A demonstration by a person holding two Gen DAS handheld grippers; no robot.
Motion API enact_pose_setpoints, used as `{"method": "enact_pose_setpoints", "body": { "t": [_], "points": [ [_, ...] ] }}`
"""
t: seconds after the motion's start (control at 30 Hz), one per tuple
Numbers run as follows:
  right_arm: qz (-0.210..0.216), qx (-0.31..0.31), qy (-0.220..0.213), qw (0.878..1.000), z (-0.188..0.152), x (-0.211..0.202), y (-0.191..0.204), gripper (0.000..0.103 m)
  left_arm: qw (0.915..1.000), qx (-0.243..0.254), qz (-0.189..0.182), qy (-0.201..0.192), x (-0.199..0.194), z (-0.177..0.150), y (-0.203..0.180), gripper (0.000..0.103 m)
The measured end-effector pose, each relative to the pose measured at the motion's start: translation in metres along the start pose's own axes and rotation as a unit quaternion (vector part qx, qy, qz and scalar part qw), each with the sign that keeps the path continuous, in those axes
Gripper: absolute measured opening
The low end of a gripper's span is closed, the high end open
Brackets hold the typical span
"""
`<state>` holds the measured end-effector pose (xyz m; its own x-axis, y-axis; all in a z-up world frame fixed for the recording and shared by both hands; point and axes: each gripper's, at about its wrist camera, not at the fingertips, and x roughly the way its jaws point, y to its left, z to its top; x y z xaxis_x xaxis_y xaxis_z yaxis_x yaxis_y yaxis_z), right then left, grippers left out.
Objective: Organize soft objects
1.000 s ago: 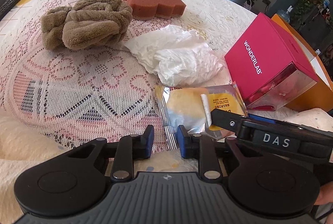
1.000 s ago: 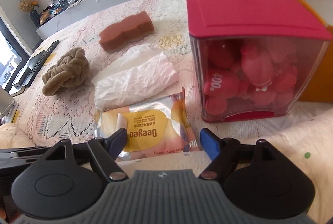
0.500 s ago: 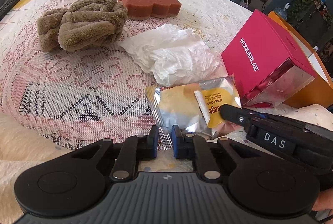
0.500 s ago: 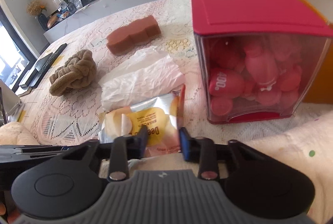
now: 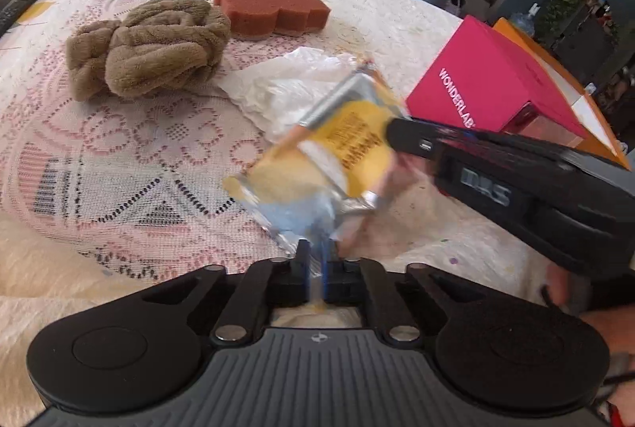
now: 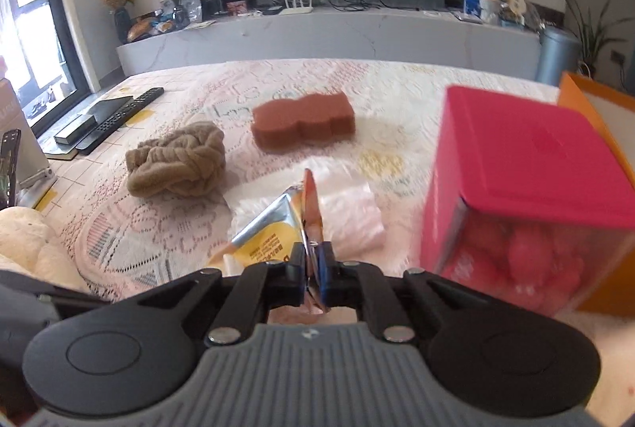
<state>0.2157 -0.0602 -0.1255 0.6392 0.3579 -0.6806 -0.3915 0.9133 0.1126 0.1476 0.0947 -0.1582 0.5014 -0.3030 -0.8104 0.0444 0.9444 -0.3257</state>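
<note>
Jaws of the left gripper (image 5: 316, 270) have just closed on the near corner of the foil packet (image 5: 317, 165); the right gripper (image 6: 313, 268) pinches its opposite edge, packet tilted off the desk, long axis running toward the pink box (image 5: 488, 89).

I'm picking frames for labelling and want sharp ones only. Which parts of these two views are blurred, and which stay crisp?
Left wrist view: the foil packet and the right gripper gripping it are motion-smeared, while the brown towel and sponge are crisp. Right wrist view: the pink box and white plastic bag are streaked, the whole scene is softer, and the straight edges bow with fisheye distortion.
</note>
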Motion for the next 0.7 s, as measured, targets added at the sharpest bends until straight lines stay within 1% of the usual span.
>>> {"method": "enact_pose_setpoints", "body": {
  "t": [0.07, 0.1, 0.13, 0.17, 0.23, 0.3, 0.37, 0.4, 0.43, 0.5, 0.53, 0.6, 0.67, 0.7],
  "points": [
    [-0.009, -0.01, 0.001, 1.0, 0.003, 0.008, 0.004, 0.006, 1.0, -0.01, -0.001, -0.002, -0.001, 0.0, 0.003, 0.004],
    [-0.017, -0.014, 0.003, 1.0, 0.004, 0.01, 0.006, 0.01, 0.9999, -0.015, -0.001, -0.004, -0.003, 0.001, 0.004, 0.004],
    [-0.025, -0.013, 0.004, 1.0, 0.004, 0.011, 0.006, 0.018, 0.9998, -0.018, -0.001, -0.009, -0.005, 0.001, 0.006, 0.004],
    [-0.031, -0.007, 0.003, 0.999, 0.004, 0.008, 0.004, 0.022, 0.9997, -0.021, -0.002, -0.013, -0.009, 0.002, 0.007, 0.004],
    [-0.026, 0.01, -0.003, 1.0, 0.004, -0.001, -0.001, 0.041, 0.9995, -0.023, 0.005, -0.022, -0.017, 0.005, 0.009, 0.005],
    [-0.028, 0.026, -0.001, 0.999, 0.006, -0.011, -0.002, 0.045, 0.999, -0.018, 0.022, -0.034, -0.023, 0.01, 0.011, 0.005],
    [-0.027, 0.057, 0.009, 0.998, 0.006, -0.018, -0.004, 0.052, 0.9981, -0.007, 0.04, -0.046, -0.027, 0.017, 0.015, 0.006],
    [-0.02, 0.085, 0.017, 0.996, 0.004, -0.02, -0.005, 0.057, 0.9978, -0.005, 0.046, -0.049, -0.027, 0.022, 0.017, 0.006],
    [-0.012, 0.109, 0.027, 0.994, 0.002, -0.021, -0.007, 0.059, 0.9977, -0.003, 0.047, -0.049, -0.027, 0.027, 0.02, 0.006],
    [0.001, 0.162, 0.052, 0.985, -0.007, -0.018, -0.007, 0.06, 0.9969, 0.005, 0.052, -0.058, -0.025, 0.036, 0.023, 0.006],
    [0.001, 0.178, 0.063, 0.982, -0.011, -0.016, -0.007, 0.061, 0.9964, 0.01, 0.057, -0.062, -0.023, 0.04, 0.024, 0.006],
    [0.004, 0.197, 0.081, 0.977, -0.021, -0.01, -0.003, 0.061, 0.9963, 0.015, 0.057, -0.062, -0.016, 0.047, 0.027, 0.006],
    [0.001, 0.202, 0.09, 0.975, -0.026, -0.005, 0.001, 0.065, 0.997, 0.021, 0.051, -0.055, -0.008, 0.05, 0.026, 0.006],
    [0.004, 0.204, 0.088, 0.975, -0.028, -0.003, 0.003, 0.069, 0.9973, 0.025, 0.048, -0.05, -0.004, 0.049, 0.026, 0.006]
  ]
}}
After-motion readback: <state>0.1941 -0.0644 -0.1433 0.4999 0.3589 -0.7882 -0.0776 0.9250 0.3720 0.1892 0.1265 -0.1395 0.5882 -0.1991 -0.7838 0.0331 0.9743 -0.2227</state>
